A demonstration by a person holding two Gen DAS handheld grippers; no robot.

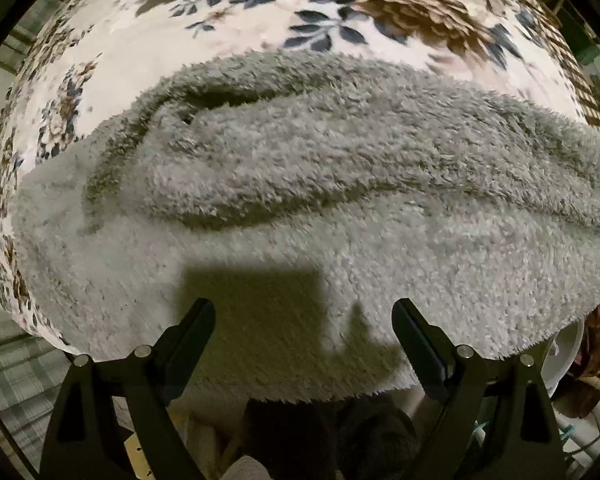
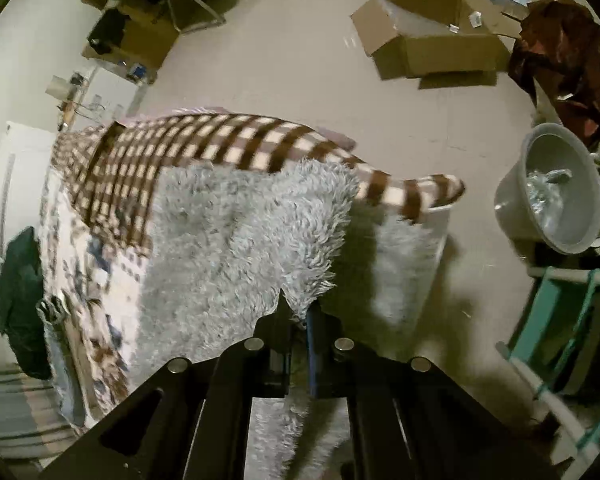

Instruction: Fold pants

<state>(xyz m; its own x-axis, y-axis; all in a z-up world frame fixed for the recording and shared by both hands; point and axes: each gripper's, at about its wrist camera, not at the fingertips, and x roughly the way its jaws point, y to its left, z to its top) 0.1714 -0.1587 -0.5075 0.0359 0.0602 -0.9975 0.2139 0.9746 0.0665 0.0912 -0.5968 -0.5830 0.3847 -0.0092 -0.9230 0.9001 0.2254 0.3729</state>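
Note:
The pants (image 1: 320,184) are fluffy pale grey fleece, spread over a floral blanket (image 1: 132,40), with one layer folded across in a long raised ridge. My left gripper (image 1: 304,308) hangs open straight above their near part, nothing between its fingers, and its shadow falls on the fleece. In the right wrist view the pants (image 2: 240,240) drape over the surface's corner and hang down. My right gripper (image 2: 298,312) is shut on their fluffy edge, with fleece pinched between the narrow jaws.
A brown-and-white checked blanket (image 2: 180,152) lies beyond the pants and hangs off the corner. On the floor are an open cardboard box (image 2: 432,36), a grey basin (image 2: 560,192), a teal frame (image 2: 560,312) and a dark red cloth (image 2: 564,48).

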